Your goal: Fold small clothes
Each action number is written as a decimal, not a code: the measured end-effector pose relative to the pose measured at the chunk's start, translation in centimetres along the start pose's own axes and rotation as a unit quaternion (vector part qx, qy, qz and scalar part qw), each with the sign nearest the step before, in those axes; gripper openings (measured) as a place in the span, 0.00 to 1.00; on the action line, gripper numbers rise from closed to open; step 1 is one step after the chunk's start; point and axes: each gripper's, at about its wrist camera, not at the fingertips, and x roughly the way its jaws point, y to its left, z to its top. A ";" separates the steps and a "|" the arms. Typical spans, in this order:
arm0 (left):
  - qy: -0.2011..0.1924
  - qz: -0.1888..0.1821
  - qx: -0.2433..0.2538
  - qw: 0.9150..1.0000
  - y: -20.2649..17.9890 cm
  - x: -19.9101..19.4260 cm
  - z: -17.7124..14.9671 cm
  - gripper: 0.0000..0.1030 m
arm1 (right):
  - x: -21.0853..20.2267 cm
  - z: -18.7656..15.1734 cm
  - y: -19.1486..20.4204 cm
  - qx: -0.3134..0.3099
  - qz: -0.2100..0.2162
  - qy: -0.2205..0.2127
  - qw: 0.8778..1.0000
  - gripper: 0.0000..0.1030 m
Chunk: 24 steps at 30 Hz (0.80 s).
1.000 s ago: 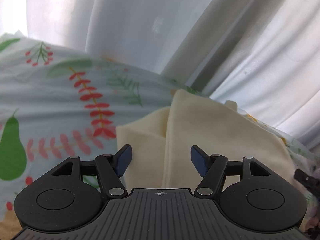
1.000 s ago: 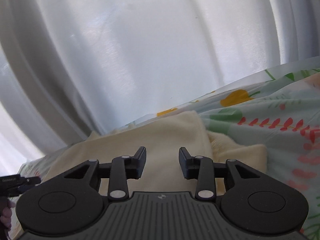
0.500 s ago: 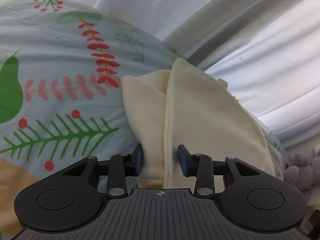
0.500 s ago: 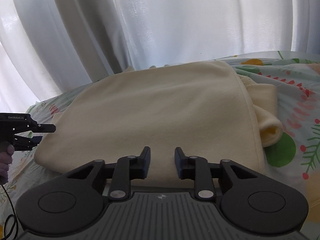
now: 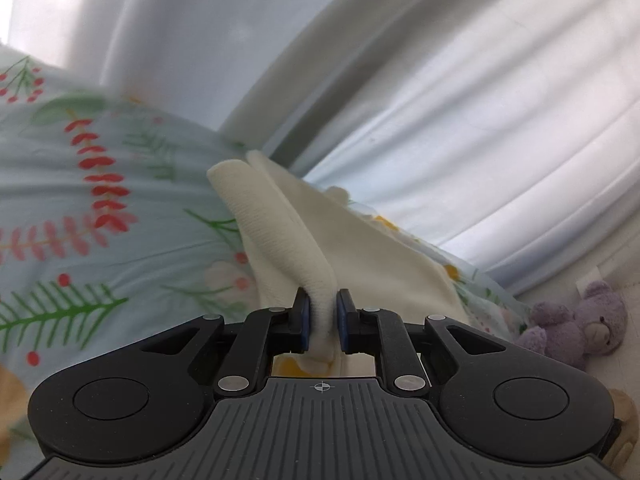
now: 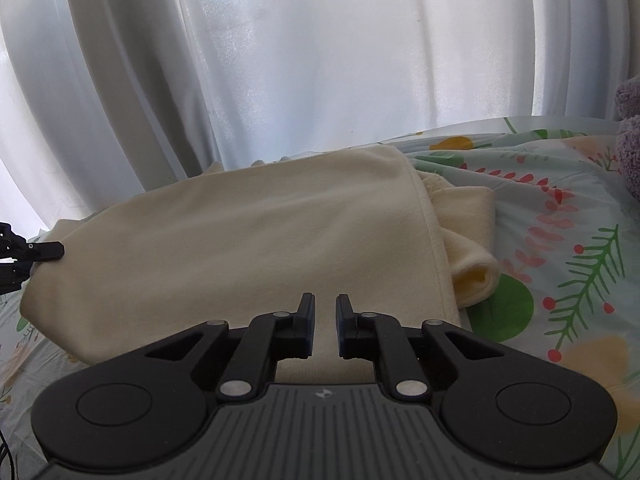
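Observation:
A cream-yellow small garment (image 6: 248, 256) lies folded on a floral sheet. In the left wrist view my left gripper (image 5: 323, 312) is shut on its ribbed edge (image 5: 280, 236) and lifts that part off the sheet. In the right wrist view my right gripper (image 6: 325, 316) sits low over the near edge of the garment, jaws almost closed with a narrow gap; whether they pinch the cloth I cannot tell. The left gripper's tip (image 6: 44, 251) shows at the garment's far left corner. A rolled sleeve (image 6: 476, 276) sticks out at the right.
The floral sheet (image 5: 80, 216) covers the surface. White curtains (image 6: 320, 60) hang close behind the garment. A purple teddy bear (image 5: 580, 324) lies off the sheet's edge; a purple plush (image 6: 630, 140) shows at the right edge.
My left gripper closed on the garment's ribbed edge and raised it. My right gripper narrowed its jaws and stayed low at the garment's near edge.

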 end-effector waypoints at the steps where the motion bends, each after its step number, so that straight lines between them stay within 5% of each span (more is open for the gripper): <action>1: 0.002 -0.005 0.013 1.000 -1.3 0.4 -0.1 0.15 | -0.1 0.1 -0.1 0.000 -0.005 -0.004 1.000 0.10; 4: 0.016 -0.013 0.062 0.998 -5.2 2.8 -1.5 0.15 | 0.1 0.2 -0.4 0.000 -0.018 -0.009 1.000 0.10; 10: 0.071 0.042 0.137 0.987 -9.2 10.1 -5.9 0.17 | 0.7 0.0 -0.9 -0.002 -0.025 0.003 1.000 0.10; 14: 0.046 0.063 0.209 0.975 -10.5 9.3 -7.7 0.23 | 0.9 -0.2 -1.2 0.004 -0.021 0.017 1.000 0.10; 18: 0.017 0.017 0.176 0.984 -10.0 4.4 -6.3 0.26 | 0.7 -0.1 -1.4 0.000 -0.018 0.013 1.000 0.10; 21: -0.016 0.054 0.153 0.987 -8.9 3.1 -5.0 0.26 | 0.7 0.2 -1.2 0.004 -0.006 0.010 1.000 0.11; 24: -0.006 0.100 0.117 0.988 -6.8 4.4 -4.5 0.27 | 1.0 0.8 -0.4 -0.001 0.018 0.008 1.000 0.11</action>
